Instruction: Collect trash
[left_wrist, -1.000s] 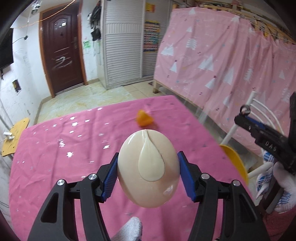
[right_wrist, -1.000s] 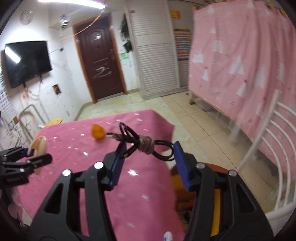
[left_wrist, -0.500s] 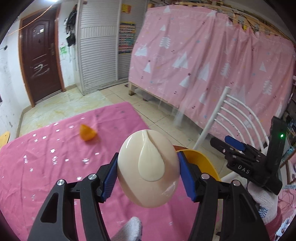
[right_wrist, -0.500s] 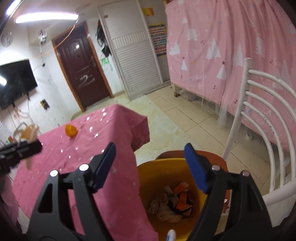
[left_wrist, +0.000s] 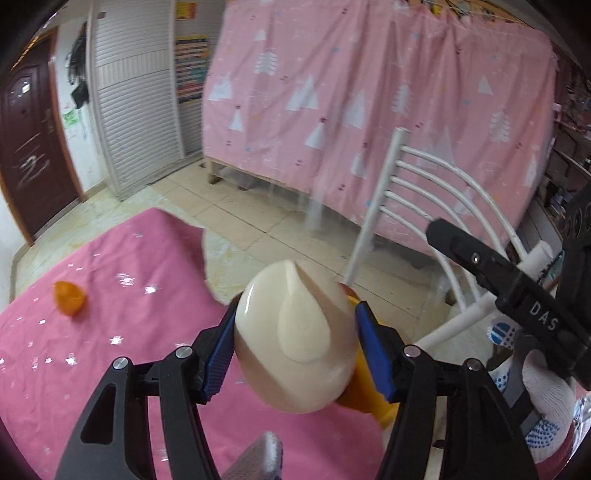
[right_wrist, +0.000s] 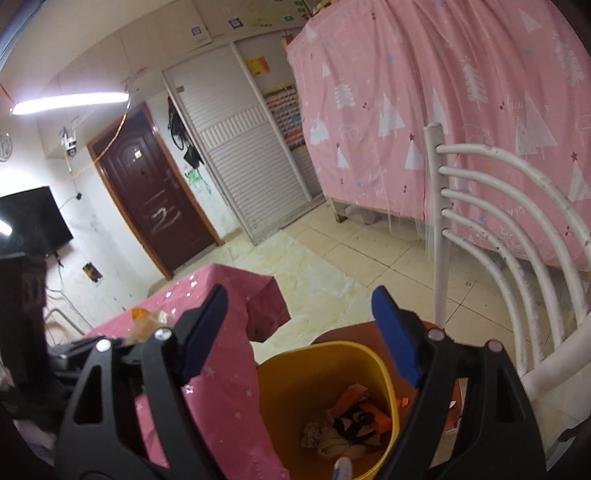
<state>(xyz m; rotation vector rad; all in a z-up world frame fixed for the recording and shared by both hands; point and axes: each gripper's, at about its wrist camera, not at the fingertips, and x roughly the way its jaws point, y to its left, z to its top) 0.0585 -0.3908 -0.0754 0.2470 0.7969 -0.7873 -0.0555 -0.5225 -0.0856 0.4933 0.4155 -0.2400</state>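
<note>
A cream oval piece (left_wrist: 295, 339) sits between the blue pads of my left gripper (left_wrist: 297, 312). The jaws are opening, and both pads still touch it. It hangs over the table's right edge, just before the yellow bin (left_wrist: 365, 398). My right gripper (right_wrist: 300, 295) is above the yellow bin (right_wrist: 321, 354), its jaws opening wide with nothing between them. Trash (right_wrist: 351, 421) lies in the bin's bottom, a black looped piece among it. An orange piece (left_wrist: 68, 302) rests on the pink tablecloth (left_wrist: 110, 350) at far left.
A white metal chair (right_wrist: 480, 240) stands right behind the bin, against a pink curtain (right_wrist: 443, 92). A gloved hand (left_wrist: 546, 406) holds the right gripper at the right edge of the left wrist view. Tiled floor (right_wrist: 332, 258) lies beyond the table corner.
The right gripper let go of the black cable bundle and spread its jaws over the bin. The left gripper carried the cream piece rightwards from mid-table to the bin's side.
</note>
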